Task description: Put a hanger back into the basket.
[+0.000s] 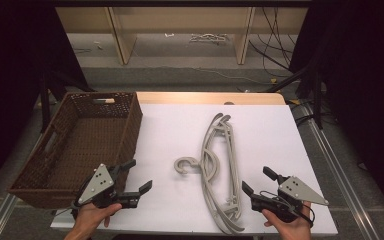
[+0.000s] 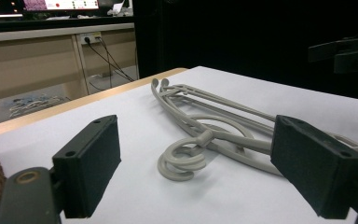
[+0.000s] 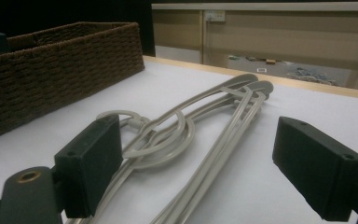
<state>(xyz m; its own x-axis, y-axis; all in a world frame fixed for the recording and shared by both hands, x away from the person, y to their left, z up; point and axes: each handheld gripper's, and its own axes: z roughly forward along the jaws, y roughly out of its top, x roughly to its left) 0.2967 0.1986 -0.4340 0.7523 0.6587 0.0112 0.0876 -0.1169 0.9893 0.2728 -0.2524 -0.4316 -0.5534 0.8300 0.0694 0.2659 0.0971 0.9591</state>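
You have a stack of grey hangers [image 1: 222,170] lying flat on the white surface [image 1: 165,125], and everything else is easiest placed against them. They run lengthwise away from you, hooks [image 1: 184,165] curled out toward the basket side, the far tips [image 1: 221,118] close to the surface's far wooden edge and the near ends [image 1: 230,225] close to the edge in front of you.

Your left claw [image 1: 139,175] hangs just above the surface, off the hook side of the hangers and apart from them, jaws spread wide with nothing between them. In the left gripper view the hook [image 2: 182,158] sits between the two black pads [image 2: 91,163], farther off, untouched.

Your right claw [image 1: 256,181] is on the other side of the hangers, just beside their near half, also spread wide and empty. In the right gripper view the hangers [image 3: 191,140] pass along the left pad [image 3: 91,161], but I cannot tell whether they touch.

The brown woven basket [image 1: 130,125] stands beyond the hooks, on the left-claw side, well apart from the hangers, with its long wall along the surface's edge.
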